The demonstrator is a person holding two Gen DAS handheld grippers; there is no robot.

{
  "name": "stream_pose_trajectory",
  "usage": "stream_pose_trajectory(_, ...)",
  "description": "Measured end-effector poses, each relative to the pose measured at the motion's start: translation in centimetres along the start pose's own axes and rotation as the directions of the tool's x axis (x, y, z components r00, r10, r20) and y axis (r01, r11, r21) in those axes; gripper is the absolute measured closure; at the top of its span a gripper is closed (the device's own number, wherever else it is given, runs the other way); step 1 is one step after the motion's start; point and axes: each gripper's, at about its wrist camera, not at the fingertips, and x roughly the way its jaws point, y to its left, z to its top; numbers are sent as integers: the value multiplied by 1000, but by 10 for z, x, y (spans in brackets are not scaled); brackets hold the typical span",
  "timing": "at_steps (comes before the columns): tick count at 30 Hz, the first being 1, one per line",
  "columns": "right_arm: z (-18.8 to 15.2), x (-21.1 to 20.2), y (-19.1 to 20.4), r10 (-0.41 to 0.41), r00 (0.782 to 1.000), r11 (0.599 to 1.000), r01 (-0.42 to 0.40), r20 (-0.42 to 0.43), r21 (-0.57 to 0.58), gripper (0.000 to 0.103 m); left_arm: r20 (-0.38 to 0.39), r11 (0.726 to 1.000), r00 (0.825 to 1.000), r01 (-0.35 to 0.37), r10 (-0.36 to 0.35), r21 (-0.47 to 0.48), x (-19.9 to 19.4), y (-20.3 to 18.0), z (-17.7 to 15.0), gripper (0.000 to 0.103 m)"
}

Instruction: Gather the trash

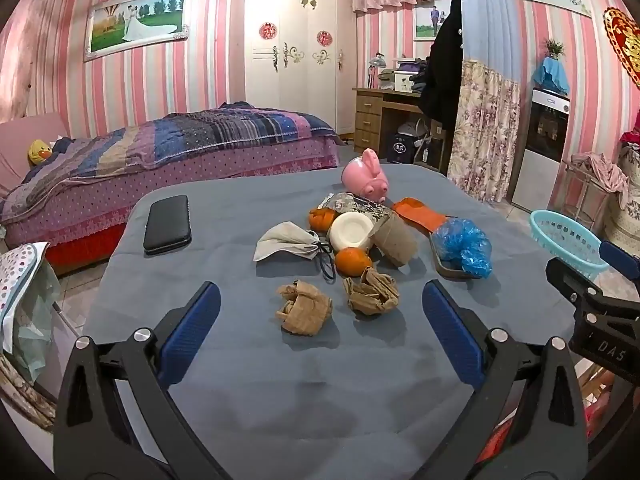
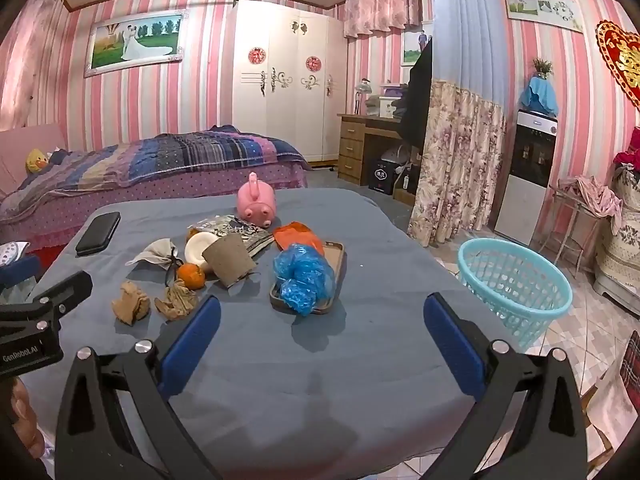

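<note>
Two crumpled brown paper balls lie on the blue tablecloth just ahead of my left gripper, which is open and empty. A crumpled blue plastic bag lies on a brown phone case, ahead of my right gripper, also open and empty. A used face mask, a cardboard cup and a printed wrapper lie further back. A teal basket stands on the floor to the right of the table.
Two oranges, a white bowl, a pink piggy bank, an orange cloth and a black case are on the table. A bed stands behind.
</note>
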Motion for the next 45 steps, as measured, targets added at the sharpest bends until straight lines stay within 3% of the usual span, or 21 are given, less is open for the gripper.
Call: stream_pose_trajectory(45,-2,-2,-4,-10,1000,1000,10,-3,6,4,0,1000,1000,3,-3,6,-6,0,3,5)
